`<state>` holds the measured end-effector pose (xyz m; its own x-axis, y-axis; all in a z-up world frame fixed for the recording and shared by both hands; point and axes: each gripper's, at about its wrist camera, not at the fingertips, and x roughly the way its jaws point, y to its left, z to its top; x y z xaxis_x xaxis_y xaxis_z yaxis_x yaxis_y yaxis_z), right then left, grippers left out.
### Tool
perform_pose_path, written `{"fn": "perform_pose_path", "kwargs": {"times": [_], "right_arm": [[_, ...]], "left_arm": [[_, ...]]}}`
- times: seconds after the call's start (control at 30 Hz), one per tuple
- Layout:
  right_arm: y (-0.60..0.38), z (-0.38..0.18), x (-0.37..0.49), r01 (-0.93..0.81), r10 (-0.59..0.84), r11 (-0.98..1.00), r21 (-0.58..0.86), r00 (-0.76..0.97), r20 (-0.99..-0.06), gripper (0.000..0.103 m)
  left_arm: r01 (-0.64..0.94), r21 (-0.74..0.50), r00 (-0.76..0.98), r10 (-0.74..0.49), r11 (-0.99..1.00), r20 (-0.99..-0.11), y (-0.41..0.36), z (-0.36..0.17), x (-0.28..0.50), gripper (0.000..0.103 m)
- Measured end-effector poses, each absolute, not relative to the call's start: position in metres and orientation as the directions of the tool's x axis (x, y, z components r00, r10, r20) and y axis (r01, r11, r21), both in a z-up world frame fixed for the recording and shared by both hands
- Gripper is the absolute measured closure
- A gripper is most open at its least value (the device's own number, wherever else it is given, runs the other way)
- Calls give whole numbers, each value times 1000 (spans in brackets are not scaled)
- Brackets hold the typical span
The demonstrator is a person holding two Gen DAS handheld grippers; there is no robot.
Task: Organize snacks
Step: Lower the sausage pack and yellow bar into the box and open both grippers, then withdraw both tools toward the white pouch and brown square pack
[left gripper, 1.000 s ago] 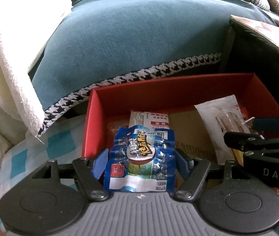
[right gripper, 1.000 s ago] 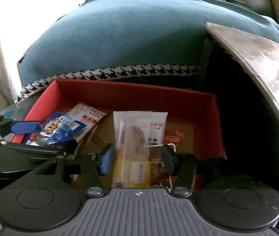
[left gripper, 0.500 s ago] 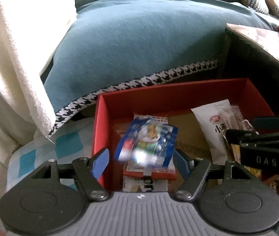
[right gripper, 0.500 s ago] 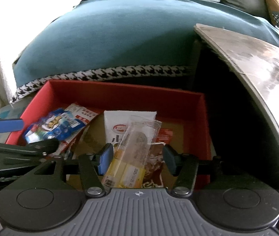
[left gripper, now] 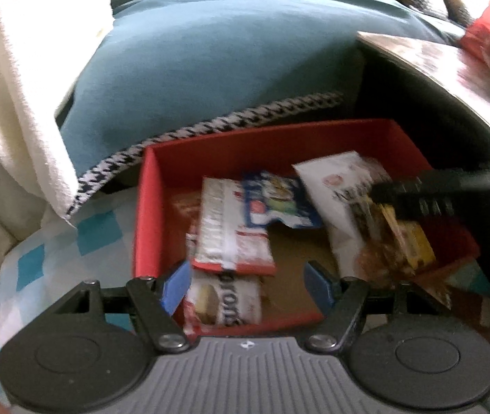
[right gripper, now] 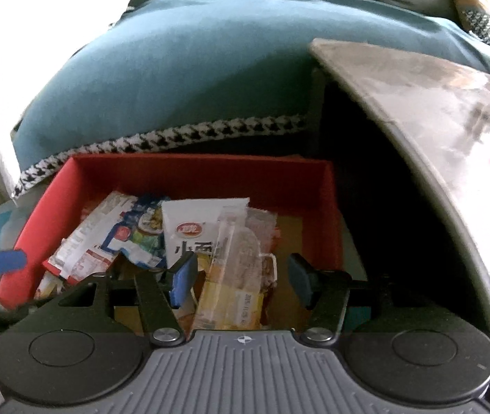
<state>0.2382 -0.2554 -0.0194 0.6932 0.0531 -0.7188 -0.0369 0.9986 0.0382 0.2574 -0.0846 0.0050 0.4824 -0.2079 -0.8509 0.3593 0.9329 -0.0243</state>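
A red box (left gripper: 148,207) (right gripper: 203,176) holds several snack packets. The blue packet (left gripper: 279,200) (right gripper: 141,238) lies loose inside, partly on a red-and-white packet (left gripper: 231,231). My left gripper (left gripper: 246,283) hovers open over the box's near edge with nothing between its fingers. My right gripper (right gripper: 241,279) is over the box's right half, and its jaws are opening. A clear-and-yellow packet (right gripper: 234,276) lies between its fingers, and the pads stand apart from it. It rests against a white packet (right gripper: 189,231) (left gripper: 334,183). In the left wrist view the right gripper (left gripper: 434,189) reaches in from the right.
A teal cushion with houndstooth trim (left gripper: 210,69) rises behind the box. A white blanket (left gripper: 13,86) hangs at the left. A grey tabletop (right gripper: 434,110) overhangs at the right. The box sits on a blue-checked cloth (left gripper: 55,248).
The blue packet left my left gripper and landed in the box, and that gripper drew back and up. The right jaws widened, and the clear-and-yellow packet tipped over and settled among the snacks.
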Motion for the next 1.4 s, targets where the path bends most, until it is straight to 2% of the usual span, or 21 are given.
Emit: {"fn": "perform_pose_path", "kwargs": {"times": [0.13,0.2,0.37,0.43,0.67,0.8,1.07,1.23,1.33,1.4], "right_arm": [[-262,-21,239,-38,106,993,110,681,-724,33],[-262,-20,237,-37,93,995,93,683,-725,33],[-269,-8,221,-49,97,995,88,690,-717,32],[-274,-3,208,-59,110,994,96,683,-722,27],[-299,-5,144,-95,155,988,122,650,-744,24],[-314,-18,129,-90,183,983,162,609,-772,23],[-326,-42,133,-94,209,978,188,538,-817,22],[-329,-50,140,-101,223,975,199,501,-836,22],[-333,-52,142,-97,241,970,222,483,-842,19],[-333,-54,142,-99,257,966,239,472,-843,19]], "left_arm": [[395,-6,499,-219,919,-838,-89,8,242,36],[432,0,490,-235,902,-839,-92,12,238,32],[544,-74,419,-347,836,-839,-95,17,224,32],[592,-98,382,-386,800,-840,-98,16,216,32],[706,-119,301,-448,698,-842,-117,1,194,28],[744,-63,312,-429,665,-848,-126,-12,190,28],[750,-146,216,-447,645,-868,-137,-40,208,28],[798,-99,218,-438,594,-872,-144,-44,191,28],[802,-168,139,-453,573,-881,-138,-44,178,28],[814,-167,128,-452,556,-883,-133,-41,165,28]]}}
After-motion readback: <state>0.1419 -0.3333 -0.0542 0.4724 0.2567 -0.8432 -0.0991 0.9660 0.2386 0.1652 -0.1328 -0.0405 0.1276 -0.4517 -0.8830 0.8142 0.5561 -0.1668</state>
